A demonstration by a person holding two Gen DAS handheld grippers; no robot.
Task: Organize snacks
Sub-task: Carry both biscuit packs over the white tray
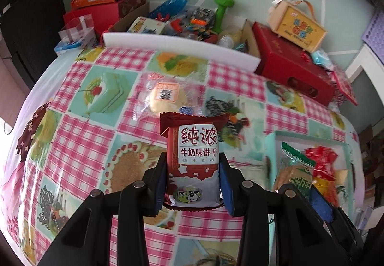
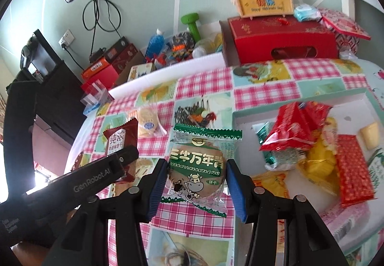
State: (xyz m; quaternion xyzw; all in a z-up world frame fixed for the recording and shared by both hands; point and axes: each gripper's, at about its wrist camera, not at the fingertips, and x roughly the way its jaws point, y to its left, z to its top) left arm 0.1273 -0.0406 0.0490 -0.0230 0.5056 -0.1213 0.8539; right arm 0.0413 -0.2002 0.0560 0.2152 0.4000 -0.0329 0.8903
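Upright, the brown biscuit packet (image 1: pixel 193 160) points its long axis away from the camera.

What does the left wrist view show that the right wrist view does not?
Only the left wrist view shows the front of the red milk biscuit pack, clamped in the left hand-held gripper. Only the right wrist view shows the tray's full contents, including the red packets. Both show the green biscuit pack, the clear-wrapped cake on the tablecloth, and the red box.
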